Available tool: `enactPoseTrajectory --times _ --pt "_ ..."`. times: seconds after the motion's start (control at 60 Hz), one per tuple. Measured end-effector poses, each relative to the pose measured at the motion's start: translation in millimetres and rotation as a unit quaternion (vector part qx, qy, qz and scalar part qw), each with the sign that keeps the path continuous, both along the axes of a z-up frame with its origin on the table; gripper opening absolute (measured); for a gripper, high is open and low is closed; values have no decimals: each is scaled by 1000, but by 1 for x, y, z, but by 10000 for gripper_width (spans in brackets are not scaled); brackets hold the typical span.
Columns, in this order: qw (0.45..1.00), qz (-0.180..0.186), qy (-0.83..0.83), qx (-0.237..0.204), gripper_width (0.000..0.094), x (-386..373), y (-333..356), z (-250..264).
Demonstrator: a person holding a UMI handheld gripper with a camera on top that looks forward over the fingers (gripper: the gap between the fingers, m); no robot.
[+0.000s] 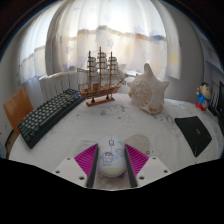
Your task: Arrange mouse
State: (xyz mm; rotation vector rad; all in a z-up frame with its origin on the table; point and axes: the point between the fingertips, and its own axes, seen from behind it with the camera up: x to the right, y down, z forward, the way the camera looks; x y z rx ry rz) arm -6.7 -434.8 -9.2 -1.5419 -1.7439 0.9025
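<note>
The tongs (112, 163) are pinching the small white rounded mouse (111, 157) between their pink pads, holding it low over the white surface (150, 130), seemingly for placing near the black keyboard (49, 115).

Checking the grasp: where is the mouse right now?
In the gripper view, the mouse sits between the tool's pink pads, on the white table, before the model ship.

The mouse (111, 158) sits half hidden (near end) between the tongs (111, 160).
</note>
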Motion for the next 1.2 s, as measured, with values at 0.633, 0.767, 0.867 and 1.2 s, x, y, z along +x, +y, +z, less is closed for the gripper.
enactPoseTrajectory --times 0.633,0.767,0.867,1.2 --pt "992 -84 93 -3 380 -63 179 216" --pt "988 -129 84 17 382 -84 287 188" --pt "988 -140 54 23 382 -93 347 131" --pt "996 -75 -22 34 484 -88 386 -6"
